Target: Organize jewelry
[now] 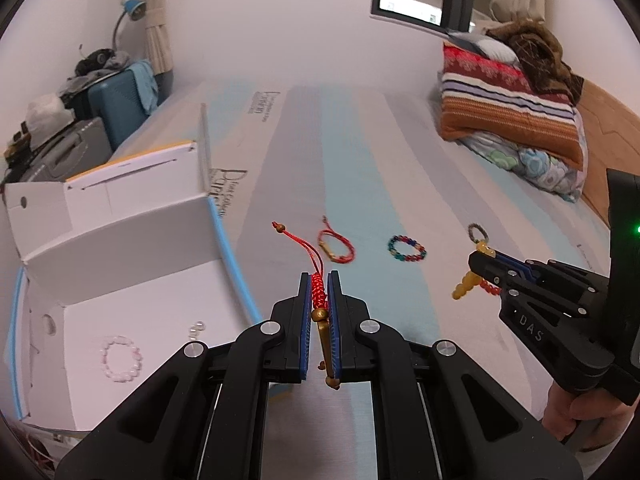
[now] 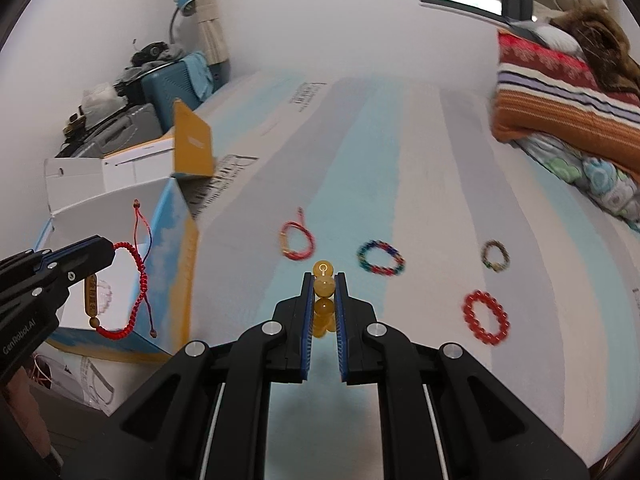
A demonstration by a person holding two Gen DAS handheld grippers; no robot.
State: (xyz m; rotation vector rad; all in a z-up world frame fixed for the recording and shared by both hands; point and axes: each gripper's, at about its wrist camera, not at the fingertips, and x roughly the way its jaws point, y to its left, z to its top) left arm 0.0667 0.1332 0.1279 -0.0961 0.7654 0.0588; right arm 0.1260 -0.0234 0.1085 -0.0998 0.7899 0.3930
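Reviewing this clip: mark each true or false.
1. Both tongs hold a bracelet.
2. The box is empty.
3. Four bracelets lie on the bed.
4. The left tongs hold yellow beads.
1. True: the left tongs grip a red cord bracelet, the right tongs a yellow bead bracelet.
2. False: a pink bracelet lies in the box.
3. True: red cord, multicolour, dark and red bead ones on the bed.
4. False: they hold the red cord bracelet.
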